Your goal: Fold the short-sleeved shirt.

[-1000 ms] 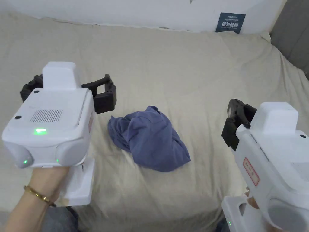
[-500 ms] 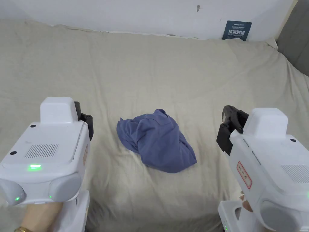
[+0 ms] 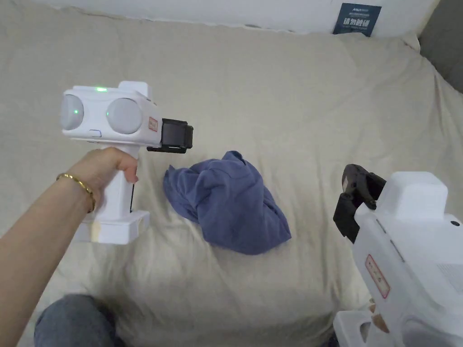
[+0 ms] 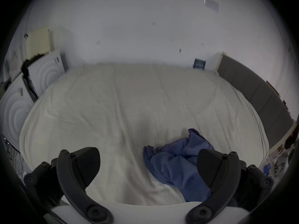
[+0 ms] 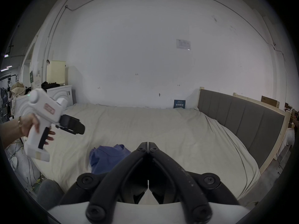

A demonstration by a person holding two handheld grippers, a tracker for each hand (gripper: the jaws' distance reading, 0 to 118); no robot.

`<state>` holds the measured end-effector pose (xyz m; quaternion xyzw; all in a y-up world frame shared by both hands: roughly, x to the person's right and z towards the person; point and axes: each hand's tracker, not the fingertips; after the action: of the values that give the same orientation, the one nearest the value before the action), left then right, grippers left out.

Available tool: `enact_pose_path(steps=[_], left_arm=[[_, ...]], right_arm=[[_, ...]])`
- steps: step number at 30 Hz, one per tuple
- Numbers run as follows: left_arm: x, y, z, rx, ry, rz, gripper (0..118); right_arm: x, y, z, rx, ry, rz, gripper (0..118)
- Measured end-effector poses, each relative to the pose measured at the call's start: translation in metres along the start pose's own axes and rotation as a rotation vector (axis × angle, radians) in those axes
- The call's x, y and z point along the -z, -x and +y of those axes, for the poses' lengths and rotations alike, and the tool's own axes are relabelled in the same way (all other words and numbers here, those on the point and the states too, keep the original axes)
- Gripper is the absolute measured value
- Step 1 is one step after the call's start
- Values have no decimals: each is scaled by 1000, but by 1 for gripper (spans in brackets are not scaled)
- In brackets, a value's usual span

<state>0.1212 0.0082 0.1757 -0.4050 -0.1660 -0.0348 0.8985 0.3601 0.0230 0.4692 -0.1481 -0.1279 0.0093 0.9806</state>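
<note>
A blue short-sleeved shirt (image 3: 228, 203) lies crumpled in a heap on the beige bed sheet (image 3: 280, 90). My left gripper (image 3: 175, 135) is held above the sheet just left of the heap, pointing right toward it. In the left gripper view its jaws stand wide apart, left gripper (image 4: 148, 153) empty, with the shirt (image 4: 174, 164) lying beyond and partly behind the right jaw. My right gripper (image 3: 355, 194) hovers to the right of the heap, apart from it. In the right gripper view the right gripper (image 5: 148, 144) has its jaws pressed together on nothing, the shirt (image 5: 105, 156) below left, the left gripper (image 5: 76, 128) farther left.
A grey padded headboard (image 5: 239, 119) runs along the bed's right side and a white wall along the far edge, with a small blue sign (image 3: 357, 20) against it. White cabinets (image 4: 47, 72) stand off the bed's left side. A knee in jeans (image 3: 72, 321) shows at the near edge.
The left gripper has risen from low at the near left and swung round, now pointing right at the shirt. The right gripper and the shirt have stayed about where they were.
</note>
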Motion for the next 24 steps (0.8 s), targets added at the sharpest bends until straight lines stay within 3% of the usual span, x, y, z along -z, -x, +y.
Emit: enact_pose_path(steps=[6,9,12,14,15,17,21,24], left_arm=[[93,-6,3,-30,246,92,118],[119,-10,2,-60,286,108,108],[135,-15,-6,-80,351,125,79],[145,-15,-8,-120,396,118,40],[146,-15,-8,-153,398,78,26],[143,-21,-8,-162,385,71,10],[134,-24,-3,-90,361,73,9],[106,-24,3,-69,230,37,9]], right_arm=[[21,-9,-12,7,68,-38,0],[30,-13,-15,9,96,-53,0],[35,-17,-18,11,112,-61,0],[37,-18,-19,9,116,-67,0],[38,-19,-20,8,119,-70,0],[39,-21,-21,9,125,-72,0],[39,-22,-23,17,134,-69,0],[41,-21,-21,7,144,-56,0]])
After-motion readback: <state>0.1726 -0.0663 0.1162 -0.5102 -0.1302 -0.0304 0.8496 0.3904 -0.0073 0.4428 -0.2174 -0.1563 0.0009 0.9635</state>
